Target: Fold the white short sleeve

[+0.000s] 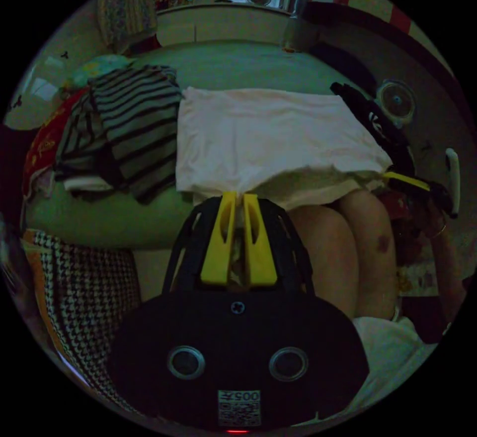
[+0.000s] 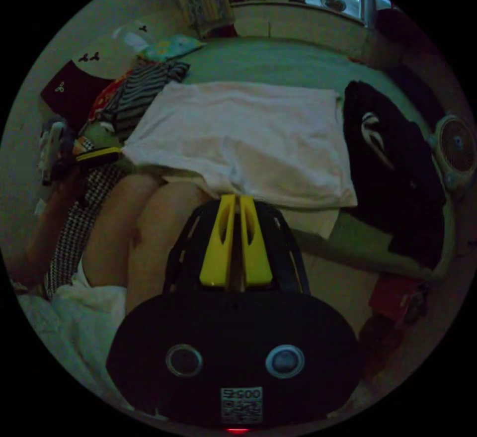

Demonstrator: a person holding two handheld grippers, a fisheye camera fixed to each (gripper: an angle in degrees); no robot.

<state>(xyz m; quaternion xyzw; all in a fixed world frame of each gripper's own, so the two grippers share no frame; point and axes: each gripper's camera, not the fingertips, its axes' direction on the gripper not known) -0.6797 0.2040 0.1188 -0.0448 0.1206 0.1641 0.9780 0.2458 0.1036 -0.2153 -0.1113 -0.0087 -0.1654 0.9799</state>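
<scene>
The white short-sleeve shirt (image 1: 268, 133) lies spread flat on a green bed (image 1: 238, 66), its near edge hanging over the bed's side. My left gripper (image 1: 238, 197) meets that near edge, its yellow jaws shut with white cloth pinched between them. In the right gripper view the same shirt (image 2: 238, 129) lies flat, and my right gripper (image 2: 234, 198) is shut on its near hem. The right gripper (image 1: 405, 181) shows beside the shirt's right near corner in the left gripper view. The left gripper (image 2: 97, 156) shows at the left near corner in the right gripper view.
A pile of striped clothes (image 1: 129, 124) lies left of the shirt, and a black garment (image 2: 392, 158) lies to its right. A small fan (image 2: 457, 146) stands beyond it. The person's bare knees (image 1: 343, 248) press against the bed, with houndstooth cloth (image 1: 84, 288) beside them.
</scene>
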